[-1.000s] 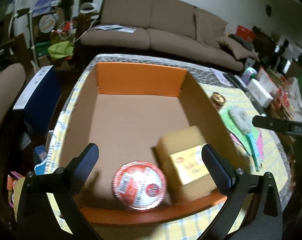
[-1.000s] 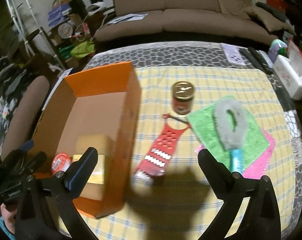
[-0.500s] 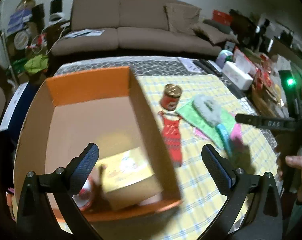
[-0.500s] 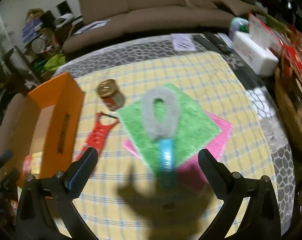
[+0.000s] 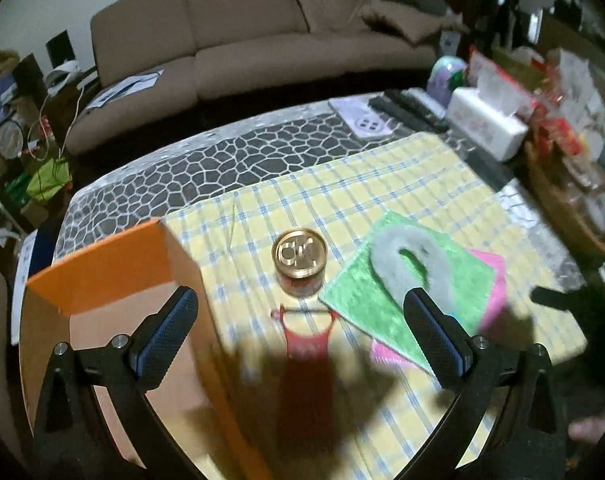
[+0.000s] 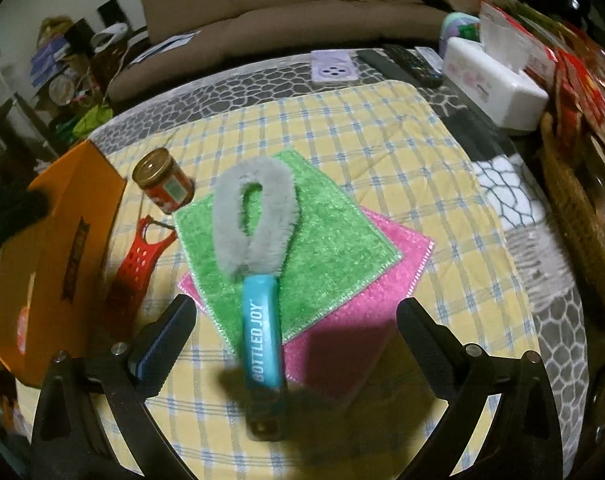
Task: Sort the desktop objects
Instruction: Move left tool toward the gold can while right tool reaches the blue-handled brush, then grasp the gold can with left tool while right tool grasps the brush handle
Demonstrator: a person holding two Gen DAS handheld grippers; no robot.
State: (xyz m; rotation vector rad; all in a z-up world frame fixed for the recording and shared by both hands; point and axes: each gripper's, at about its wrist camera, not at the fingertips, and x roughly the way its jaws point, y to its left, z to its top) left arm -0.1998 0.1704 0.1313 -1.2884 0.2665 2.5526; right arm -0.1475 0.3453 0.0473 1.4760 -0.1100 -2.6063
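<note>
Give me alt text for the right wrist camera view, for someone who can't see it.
An open right claw hovers over a blue-handled bottle brush lying on a green cloth stacked over a pink cloth. To the left sit a small jar, a red peeler and an orange box.
</note>
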